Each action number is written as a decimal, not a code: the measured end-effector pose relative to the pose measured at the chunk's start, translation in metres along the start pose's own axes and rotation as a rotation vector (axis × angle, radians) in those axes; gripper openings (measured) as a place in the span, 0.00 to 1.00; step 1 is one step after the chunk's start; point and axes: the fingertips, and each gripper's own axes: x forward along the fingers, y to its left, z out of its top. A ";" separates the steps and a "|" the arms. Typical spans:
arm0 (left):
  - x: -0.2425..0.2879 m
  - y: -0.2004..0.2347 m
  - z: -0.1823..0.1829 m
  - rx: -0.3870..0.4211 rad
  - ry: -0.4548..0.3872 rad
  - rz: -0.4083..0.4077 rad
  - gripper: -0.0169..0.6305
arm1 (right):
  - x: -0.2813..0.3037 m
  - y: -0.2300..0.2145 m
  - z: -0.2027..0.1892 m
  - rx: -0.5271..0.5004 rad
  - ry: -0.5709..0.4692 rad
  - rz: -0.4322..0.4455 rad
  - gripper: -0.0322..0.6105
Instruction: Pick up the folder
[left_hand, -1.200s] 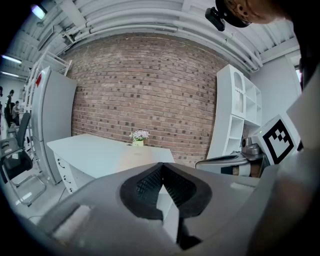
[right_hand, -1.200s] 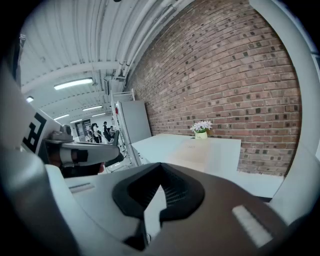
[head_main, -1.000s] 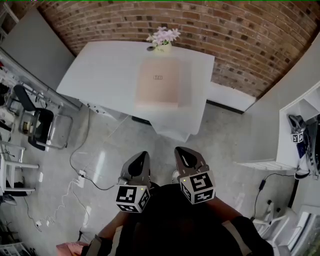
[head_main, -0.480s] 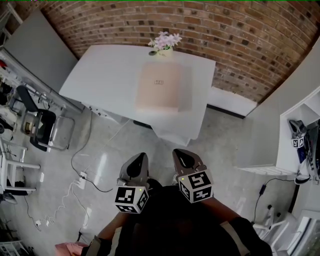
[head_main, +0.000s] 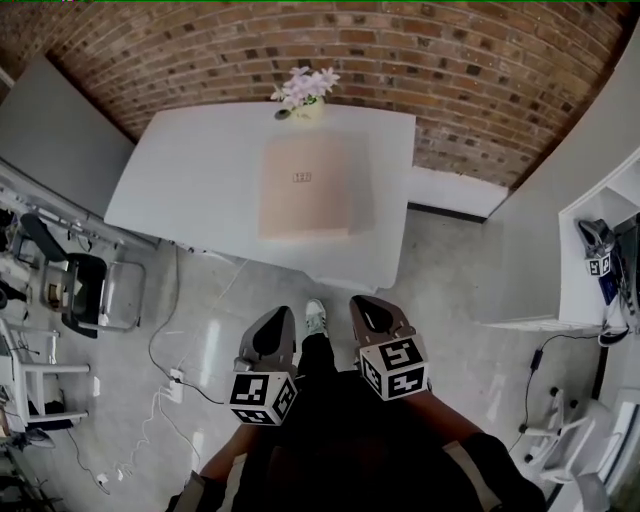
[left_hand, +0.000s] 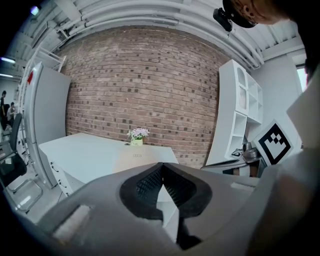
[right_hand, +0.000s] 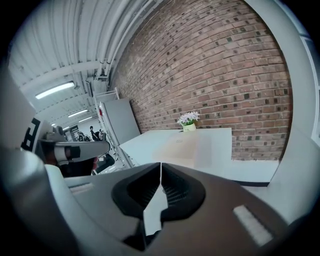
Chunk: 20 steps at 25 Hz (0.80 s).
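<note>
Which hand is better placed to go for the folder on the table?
Left, by a little. The folder lies on the table nearer in line with the left gripper than the right gripper. Both are shut, empty and well short of the table.

From head height we look steeply down over the left gripper (head_main: 284, 314) and right gripper (head_main: 360, 303) to the white table (head_main: 190, 170), well ahead against the brick wall (head_main: 450, 60). Our gripper views look low, forward along their jaws; all three share that table, flowers (head_main: 303, 85) and wall.
</note>
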 end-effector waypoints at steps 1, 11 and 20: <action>0.011 0.005 0.001 -0.002 0.006 -0.013 0.03 | 0.007 -0.006 0.003 0.007 0.002 -0.016 0.08; 0.130 0.072 0.034 -0.019 0.062 -0.118 0.15 | 0.098 -0.047 0.048 0.071 0.067 -0.118 0.20; 0.195 0.147 0.030 -0.052 0.166 -0.132 0.23 | 0.177 -0.084 0.058 0.137 0.179 -0.206 0.37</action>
